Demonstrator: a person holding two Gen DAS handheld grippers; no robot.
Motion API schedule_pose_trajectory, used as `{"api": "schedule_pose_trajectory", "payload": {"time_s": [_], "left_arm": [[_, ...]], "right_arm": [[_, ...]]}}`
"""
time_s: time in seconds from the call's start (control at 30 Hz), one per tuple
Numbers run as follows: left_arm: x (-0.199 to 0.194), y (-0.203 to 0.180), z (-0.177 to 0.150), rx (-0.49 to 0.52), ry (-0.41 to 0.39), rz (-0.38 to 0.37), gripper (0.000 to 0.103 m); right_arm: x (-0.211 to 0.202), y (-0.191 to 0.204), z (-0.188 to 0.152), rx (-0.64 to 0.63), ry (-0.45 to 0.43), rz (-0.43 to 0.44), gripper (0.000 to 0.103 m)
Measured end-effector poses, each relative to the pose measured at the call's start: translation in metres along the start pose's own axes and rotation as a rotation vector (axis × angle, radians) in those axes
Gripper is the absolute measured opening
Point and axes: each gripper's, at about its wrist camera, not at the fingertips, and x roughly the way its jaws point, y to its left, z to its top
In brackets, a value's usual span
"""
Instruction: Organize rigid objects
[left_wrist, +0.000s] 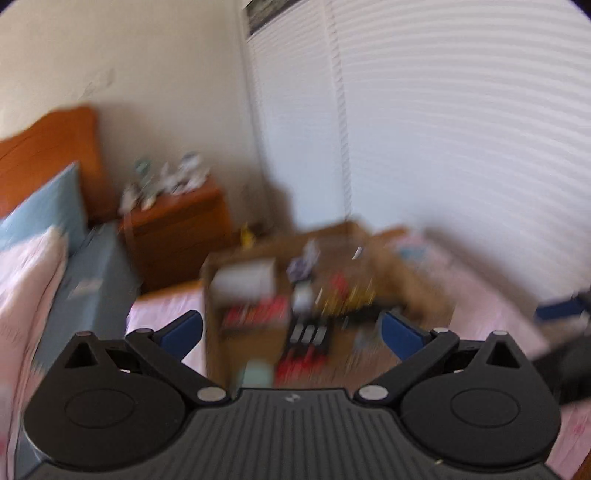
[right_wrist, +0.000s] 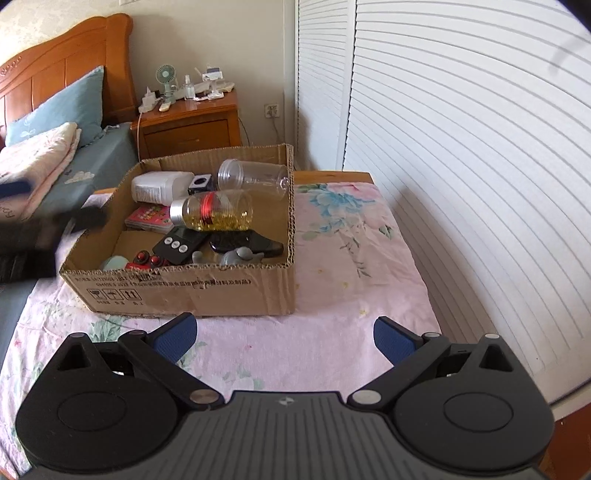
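Cardboard box (right_wrist: 192, 291) lies ahead of my right gripper (right_wrist: 285, 338), whose fingers are spread with nothing between them. Jars and gadgets lie heaped inside, so I judge sorting is unfinished. My left gripper (left_wrist: 291, 332), fingers also spread and empty, hovers over the box.

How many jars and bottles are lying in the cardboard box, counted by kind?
In the cardboard box:
Empty clear jar: 1
Silver-lidded jar of yellow capsules: 1
White bottle: 1
Total: 3
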Motion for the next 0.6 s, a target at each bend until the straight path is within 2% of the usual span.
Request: {"api": "schedule_pose_trajectory", "payload": {"time_s": [0.13,0.23,0.6], "left_arm": [[-0.006,0.004,-0.031,-0.094,0.127,0.022,0.102],[-0.014,0.005,-0.041,-0.141,0.159,0.024,0.102],[-0.044,0.016,-0.041,-0.174,0.146,0.088,0.102]], "right_arm": [[-0.002,0.007,-0.007,0.002,0.017,-0.015,0.103],[-0.009,0.017,-0.012,-0.002,0.021,0.000,0.103],[-0.040,0.035,-0.017,-0.032,-0.032,-0.004,0.103]]}}
